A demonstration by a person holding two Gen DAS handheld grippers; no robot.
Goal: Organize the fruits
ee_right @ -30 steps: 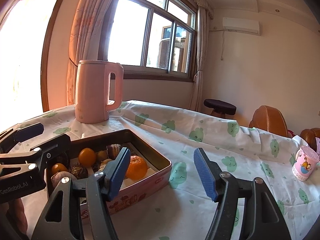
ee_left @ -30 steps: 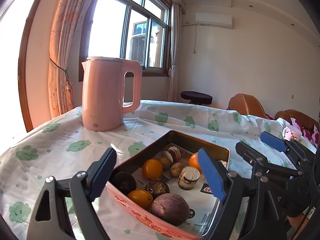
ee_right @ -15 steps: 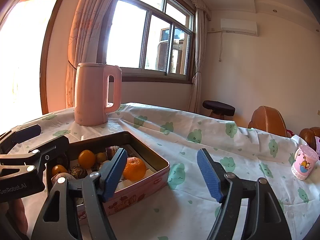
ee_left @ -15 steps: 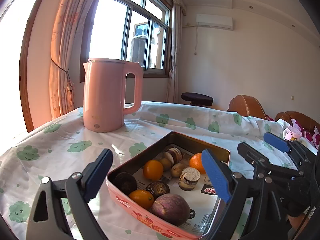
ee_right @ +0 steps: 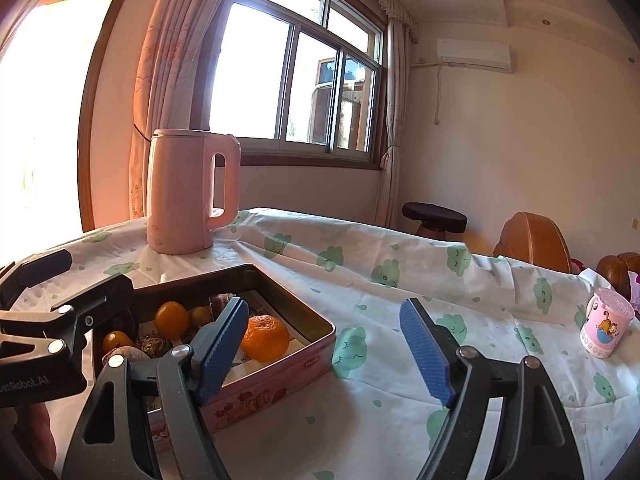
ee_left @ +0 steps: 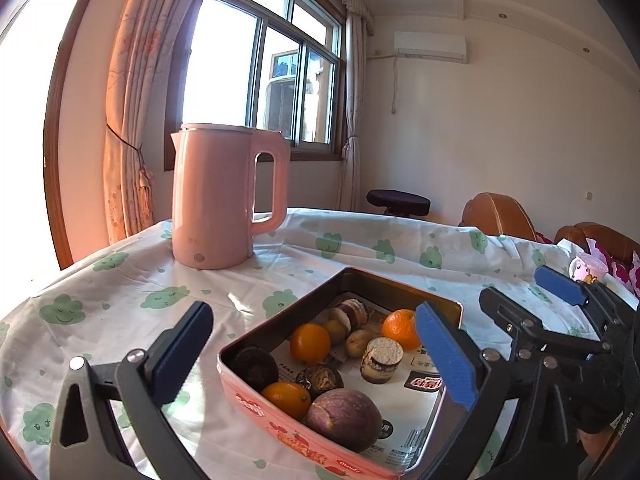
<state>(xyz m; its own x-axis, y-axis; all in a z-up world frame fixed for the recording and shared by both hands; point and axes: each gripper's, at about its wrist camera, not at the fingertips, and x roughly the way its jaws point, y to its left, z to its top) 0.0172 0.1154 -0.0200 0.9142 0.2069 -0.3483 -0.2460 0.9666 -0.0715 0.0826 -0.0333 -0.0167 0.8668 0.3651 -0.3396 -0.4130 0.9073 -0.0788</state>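
Since the earlier frames both pairs of fingers have spread wider and are opening now, the left gripper [ee_left: 316,356] and the right gripper [ee_right: 324,350] each released and grasping nothing. The fruit tin [ee_left: 400,284] sits on the bench just ahead of the left fingers, its long axis running away from them. The right fingers stand beside its right wall, so the left hand looks nearer the purple fruit [ee_left: 344,418].

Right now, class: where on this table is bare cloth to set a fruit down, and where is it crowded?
Free: cloth between the tin and pink cup; also between kettle and tin. Crowded: the tin's near-left end, where the fruits are packed together.
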